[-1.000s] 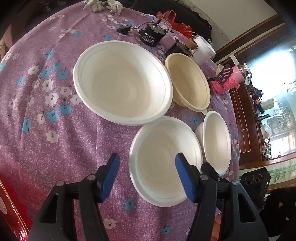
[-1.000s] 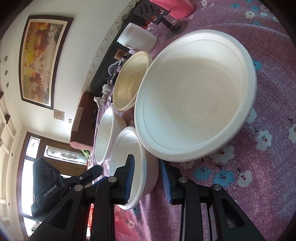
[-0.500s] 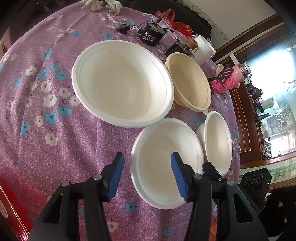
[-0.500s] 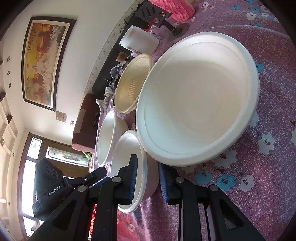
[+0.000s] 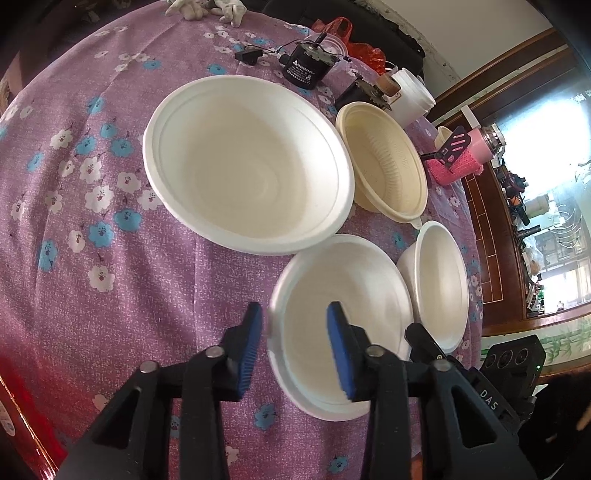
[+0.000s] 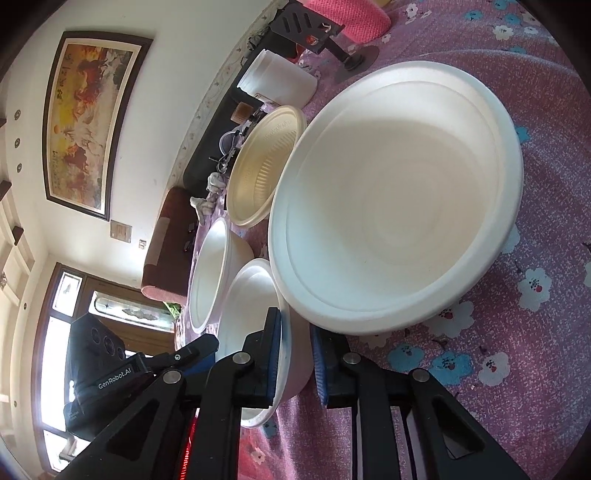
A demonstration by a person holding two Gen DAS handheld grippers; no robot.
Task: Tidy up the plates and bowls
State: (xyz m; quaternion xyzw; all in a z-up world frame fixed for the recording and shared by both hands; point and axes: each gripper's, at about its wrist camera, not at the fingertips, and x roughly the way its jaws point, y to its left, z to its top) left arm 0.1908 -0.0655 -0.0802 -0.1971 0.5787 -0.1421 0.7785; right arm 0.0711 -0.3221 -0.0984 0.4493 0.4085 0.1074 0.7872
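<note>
Four bowls stand on the purple flowered cloth: a large white bowl [image 5: 243, 162] [image 6: 395, 195], a beige bowl [image 5: 384, 166] [image 6: 262, 166], a small white bowl [image 5: 439, 284] [image 6: 210, 273] and a medium white bowl [image 5: 343, 325] [image 6: 251, 306] nearest me. My left gripper [image 5: 295, 347] straddles the medium bowl's near left rim. Its jaws are closing, with one pad outside and one inside, and a gap still shows. My right gripper [image 6: 297, 358] is closing on the same bowl's opposite wall, and both pads touch it.
Behind the bowls lie a black motor with wires [image 5: 306, 66], a white tub [image 5: 410, 92] [image 6: 277, 81], a black phone stand [image 6: 314, 26], a pink knitted bottle [image 5: 465, 155] and a red bag [image 5: 347, 33]. The table's edge [image 5: 22, 424] runs at the lower left.
Both grippers' jaws have narrowed. The left pads drew in around the medium bowl's rim, and the right pads closed onto its wall. Neither hand has shifted.
</note>
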